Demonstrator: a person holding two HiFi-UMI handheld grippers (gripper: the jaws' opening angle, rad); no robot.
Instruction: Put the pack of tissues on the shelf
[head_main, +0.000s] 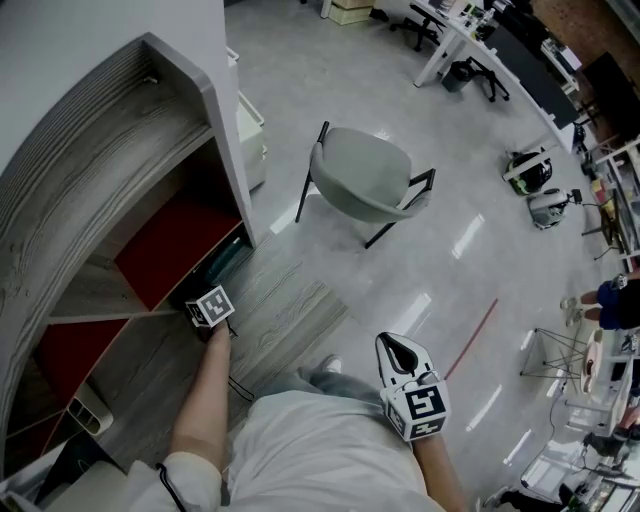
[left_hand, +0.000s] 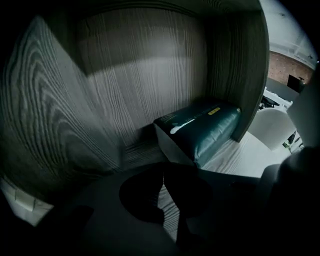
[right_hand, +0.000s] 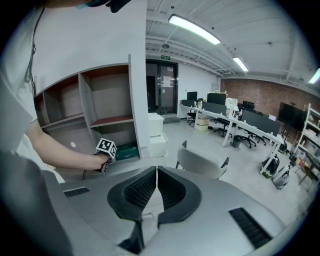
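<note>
In the head view the pack of tissues (head_main: 226, 257) shows only as a teal sliver at the shelf's (head_main: 120, 130) front edge — the rest lies under the side panel. The left gripper's (head_main: 208, 303) jaws hide behind its marker cube — the shelf runs off the left edge.

My head camera looks steeply down from above my shoulders and takes in the shelf (head_main: 110, 170) at the left and the grey chair (head_main: 365, 185) ahead. The camera on my left gripper (left_hand: 163, 172) sits low and close inside the shelf's bottom compartment, facing along the jaws at the pack of tissues (left_hand: 205, 127) just ahead. The camera on my right gripper (right_hand: 157, 172) stands further back, facing the shelf and the office desks (right_hand: 225, 120) beyond. All three views share that bottom compartment with the pack. The head view and the right gripper view also share the chair.
</note>
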